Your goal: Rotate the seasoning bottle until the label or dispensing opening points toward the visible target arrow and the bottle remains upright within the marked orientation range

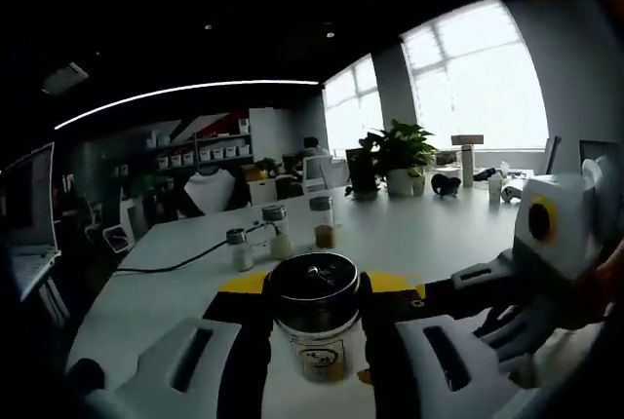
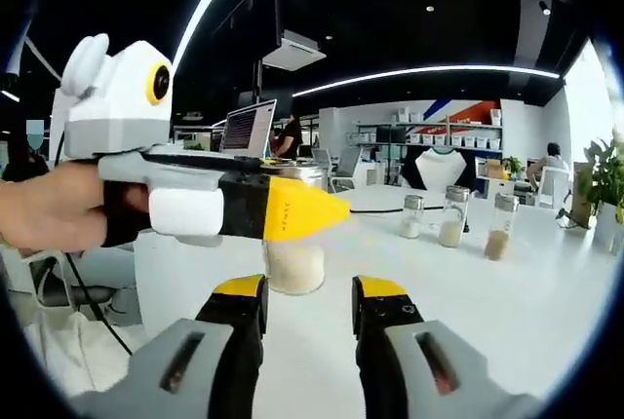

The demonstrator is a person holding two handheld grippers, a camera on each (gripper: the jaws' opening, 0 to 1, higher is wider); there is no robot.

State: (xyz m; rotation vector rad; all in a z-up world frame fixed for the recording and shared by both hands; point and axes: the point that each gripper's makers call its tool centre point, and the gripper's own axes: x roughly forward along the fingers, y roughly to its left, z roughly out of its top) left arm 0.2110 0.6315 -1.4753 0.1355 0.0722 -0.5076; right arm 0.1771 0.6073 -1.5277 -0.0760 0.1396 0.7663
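The seasoning bottle [image 1: 314,326] has a dark round lid and a pale label. It stands upright on the white table [image 1: 156,292]. My left gripper [image 1: 317,285] is shut on it, black pads against both sides and yellow tips past the lid. In the right gripper view the left gripper [image 2: 292,209] comes in from the left, held by a hand, across the top of the bottle [image 2: 292,265] with its whitish contents. My right gripper [image 2: 310,292] is open just in front of the bottle, nothing between its jaws. The right gripper [image 1: 546,234] also shows at the right of the left gripper view.
Three small spice jars [image 1: 278,232] stand in a row farther back on the table, also seen as jars [image 2: 451,216]. A black cable [image 1: 185,263] runs off left. Potted plants [image 1: 400,161] stand at the far end. An open laptop [image 2: 249,129] sits behind the left gripper.
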